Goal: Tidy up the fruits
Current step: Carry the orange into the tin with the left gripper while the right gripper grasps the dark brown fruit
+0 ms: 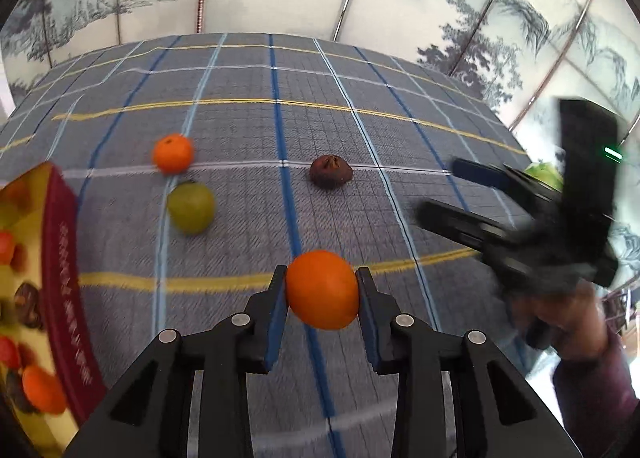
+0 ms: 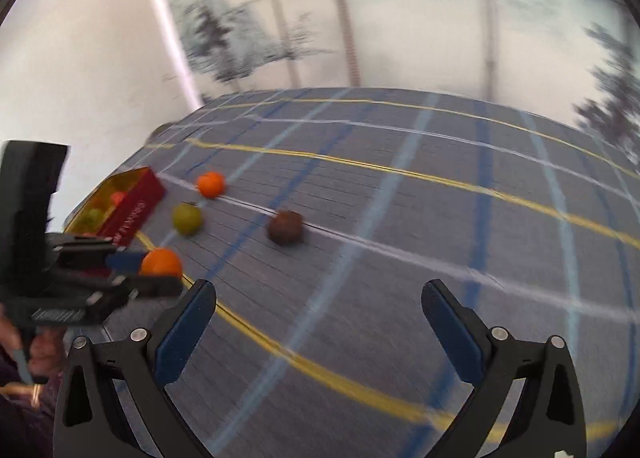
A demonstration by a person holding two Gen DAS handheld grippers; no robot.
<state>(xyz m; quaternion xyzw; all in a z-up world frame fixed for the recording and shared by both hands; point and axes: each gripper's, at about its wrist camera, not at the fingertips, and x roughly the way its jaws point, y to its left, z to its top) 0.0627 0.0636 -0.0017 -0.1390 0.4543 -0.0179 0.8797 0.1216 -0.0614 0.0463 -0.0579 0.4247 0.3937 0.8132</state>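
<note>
My left gripper [image 1: 322,290] is shut on an orange fruit [image 1: 322,289], its blue pads pressing both sides; the same orange fruit [image 2: 161,261] shows in the right wrist view between those fingers. On the plaid cloth lie a second orange [image 1: 173,152], a green fruit [image 1: 191,207] and a dark brown fruit [image 1: 330,171]. A red and yellow box [image 1: 60,270] with fruits inside sits at the left. My right gripper [image 2: 319,324] stands open over bare cloth, with the brown fruit [image 2: 285,227] farther ahead; the right gripper [image 1: 452,194] is also blurred at the right.
The plaid cloth [image 1: 360,130] covers the table, which ends at a painted screen wall behind. A green object [image 1: 544,174] shows partly behind the right gripper. A hand and dark sleeve [image 1: 580,338] hold that gripper at the right edge.
</note>
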